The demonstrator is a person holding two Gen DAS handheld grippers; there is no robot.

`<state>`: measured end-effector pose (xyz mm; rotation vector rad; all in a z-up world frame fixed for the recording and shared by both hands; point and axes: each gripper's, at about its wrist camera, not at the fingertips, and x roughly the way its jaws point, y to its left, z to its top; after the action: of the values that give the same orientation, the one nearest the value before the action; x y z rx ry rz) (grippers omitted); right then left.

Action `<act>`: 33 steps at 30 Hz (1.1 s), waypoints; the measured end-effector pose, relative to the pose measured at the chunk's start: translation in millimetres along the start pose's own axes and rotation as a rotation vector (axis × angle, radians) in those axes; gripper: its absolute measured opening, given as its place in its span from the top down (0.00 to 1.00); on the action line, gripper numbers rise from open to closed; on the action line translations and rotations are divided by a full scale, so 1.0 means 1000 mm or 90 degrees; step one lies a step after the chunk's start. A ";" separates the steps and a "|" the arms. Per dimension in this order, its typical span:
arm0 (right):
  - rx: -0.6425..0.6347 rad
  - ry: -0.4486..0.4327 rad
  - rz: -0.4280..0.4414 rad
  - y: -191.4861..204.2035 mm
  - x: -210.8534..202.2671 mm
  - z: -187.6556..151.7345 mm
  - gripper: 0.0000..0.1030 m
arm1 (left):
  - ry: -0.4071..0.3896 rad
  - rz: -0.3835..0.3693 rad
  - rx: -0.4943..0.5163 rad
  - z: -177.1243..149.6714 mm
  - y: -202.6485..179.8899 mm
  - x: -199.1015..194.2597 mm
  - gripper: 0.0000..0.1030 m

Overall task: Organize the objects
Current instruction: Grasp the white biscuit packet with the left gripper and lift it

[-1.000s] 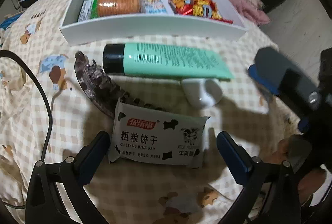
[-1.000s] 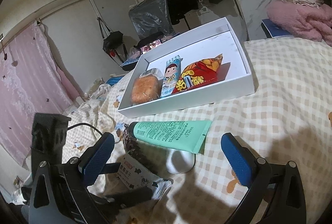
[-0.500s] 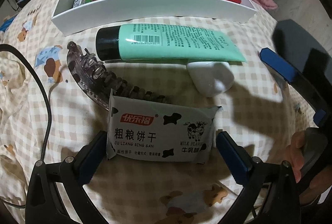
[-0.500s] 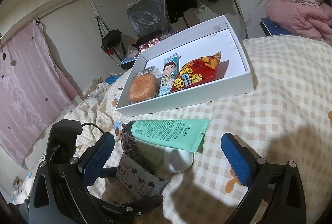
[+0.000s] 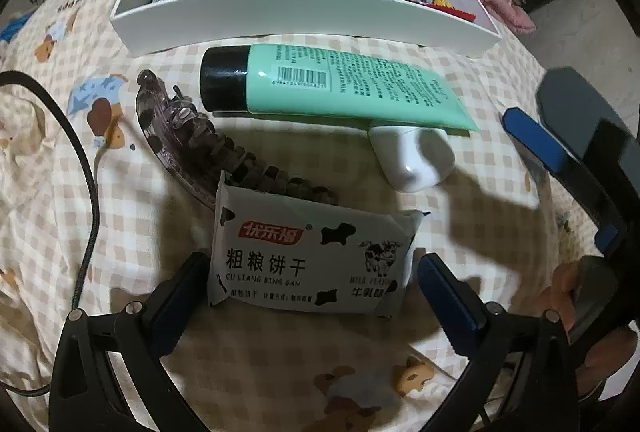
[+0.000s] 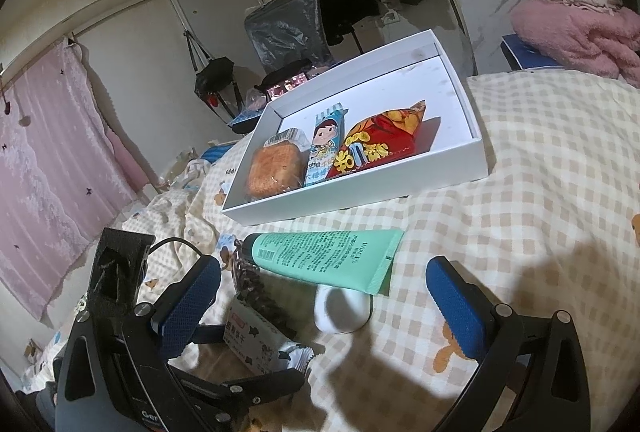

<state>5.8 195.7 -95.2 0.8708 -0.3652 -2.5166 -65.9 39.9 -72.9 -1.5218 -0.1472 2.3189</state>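
Around the biscuit pack (image 5: pixel 308 264) the left gripper (image 5: pixel 308 292) had been brought closer, jaws wide and holding nothing; the right gripper (image 6: pixel 320 296) was kept open, empty. The pack seemed next for the box (image 5: pixel 304 20).

Three snack packs in one white box (image 5: pixel 304 14), one biscuit packet (image 5: pixel 312 264), one green tube (image 5: pixel 352 88), one hair claw (image 5: pixel 180 136), one white case (image 5: pixel 412 162)

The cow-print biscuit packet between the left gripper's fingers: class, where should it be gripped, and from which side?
Grip the biscuit packet across its two short ends, coming in low from its near long edge, as the left gripper is lined up. It lies flat with its far edge resting on the hair claw, so the ends are free.
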 end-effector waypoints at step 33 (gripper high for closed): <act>-0.025 0.011 0.033 0.007 -0.004 0.003 0.06 | -0.209 0.031 -0.032 0.006 0.039 -0.071 0.21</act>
<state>8.5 192.3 -88.1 0.8558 -0.3281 -2.4595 -55.4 -20.9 -19.4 -1.1662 -0.2563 2.6076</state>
